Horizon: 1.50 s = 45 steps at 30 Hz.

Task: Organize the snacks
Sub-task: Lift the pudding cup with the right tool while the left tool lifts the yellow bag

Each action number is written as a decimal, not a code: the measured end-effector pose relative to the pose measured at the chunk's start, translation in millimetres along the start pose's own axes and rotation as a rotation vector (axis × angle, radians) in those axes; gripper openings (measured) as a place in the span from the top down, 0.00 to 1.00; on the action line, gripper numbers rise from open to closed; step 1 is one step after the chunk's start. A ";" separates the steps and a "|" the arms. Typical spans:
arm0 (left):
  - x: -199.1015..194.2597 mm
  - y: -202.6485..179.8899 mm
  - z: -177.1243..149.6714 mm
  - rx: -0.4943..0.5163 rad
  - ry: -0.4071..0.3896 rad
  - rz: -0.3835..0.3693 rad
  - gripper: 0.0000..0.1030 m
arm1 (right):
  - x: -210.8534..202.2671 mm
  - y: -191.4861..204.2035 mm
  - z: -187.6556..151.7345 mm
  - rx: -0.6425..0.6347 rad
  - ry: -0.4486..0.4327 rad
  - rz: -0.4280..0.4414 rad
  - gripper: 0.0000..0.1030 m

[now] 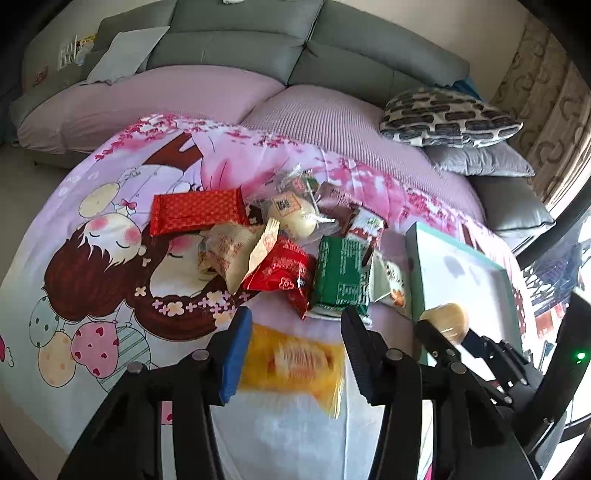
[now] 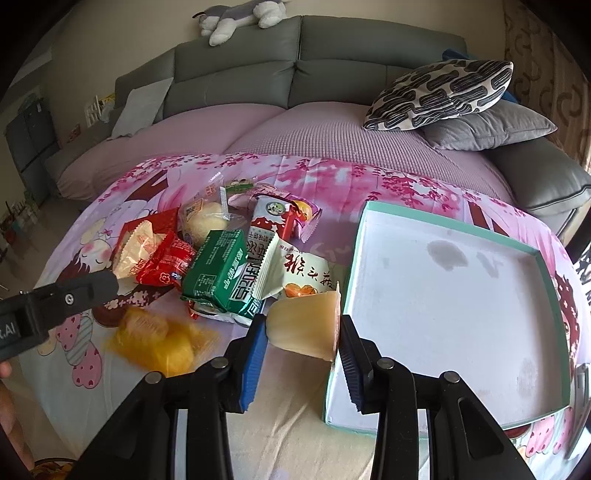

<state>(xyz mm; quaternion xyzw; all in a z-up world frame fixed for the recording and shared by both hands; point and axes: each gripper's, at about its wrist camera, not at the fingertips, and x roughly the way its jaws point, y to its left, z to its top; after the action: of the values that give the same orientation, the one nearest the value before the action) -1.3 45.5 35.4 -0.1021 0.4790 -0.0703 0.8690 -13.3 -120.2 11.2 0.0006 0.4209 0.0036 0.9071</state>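
Grey sectional sofa (image 2: 295, 66) fills the back, lilac seat cover (image 2: 332, 136) over the cushions. Cartoon-print cloth (image 1: 110, 258) spread in front, carrying everything.

Patterned black-and-white cushion (image 2: 439, 94) sits on a grey cushion (image 2: 491, 127) at the sofa's right end. Plush toy (image 2: 236, 16) on the backrest top.

Shallow teal-rimmed box (image 2: 443, 295), white inside with a few grey stains, lies on the cloth right of the snack pile. Nothing inside it.

Snack pile (image 2: 229, 258), centre of cloth, just left of the box:
- long red patterned packet (image 1: 197, 214) at the far left edge
- green packet (image 2: 218, 284) in the middle, overlapping its neighbours
- white packet with red characters (image 2: 303, 273) nearest the box
- red wrapper (image 2: 166, 266) left of the green one
- clear-wrapped round bun (image 2: 205, 221) behind

Yellow packet (image 1: 295, 363) lies apart from the pile, on the near side, motion-blurred.

Left gripper (image 1: 291, 354): fingers spread wide, yellow packet lies between them. Cannot tell whether the pads touch it; no grasp visible.

Right gripper (image 2: 301, 332): clamped on a jelly cup (image 2: 303, 325), cup on its side, blue pad on the base, other pad against the lid end. Cup is off the cloth, at the box's near-left rim, just outside the wall.
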 end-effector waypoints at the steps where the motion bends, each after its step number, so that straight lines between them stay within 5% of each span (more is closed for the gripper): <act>1: 3.4 0.9 -0.8 0.000 0.015 0.003 0.50 | 0.4 -0.2 -0.2 0.000 0.002 -0.001 0.60; 3: 9.2 4.9 -1.9 -0.020 0.039 0.007 0.47 | 1.5 -0.5 -0.6 0.000 0.008 -0.004 0.60; 5: 16.0 10.3 -3.5 -0.039 0.069 0.015 0.31 | 2.1 -1.2 -1.4 0.000 0.013 -0.004 0.60; 26: 77.7 1.0 -26.5 0.038 0.280 0.051 0.13 | 5.5 -6.3 -20.4 0.023 0.116 -0.002 0.60; 45: 41.6 -1.9 -15.4 0.052 0.134 0.015 0.22 | -5.9 -6.3 -17.9 0.036 0.088 0.035 0.60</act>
<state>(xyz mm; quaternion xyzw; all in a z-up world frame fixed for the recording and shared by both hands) 7.7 32.8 -6.2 -0.0708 0.5350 -0.0830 0.8378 -30.8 -126.6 4.2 0.0243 0.4602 0.0119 0.8874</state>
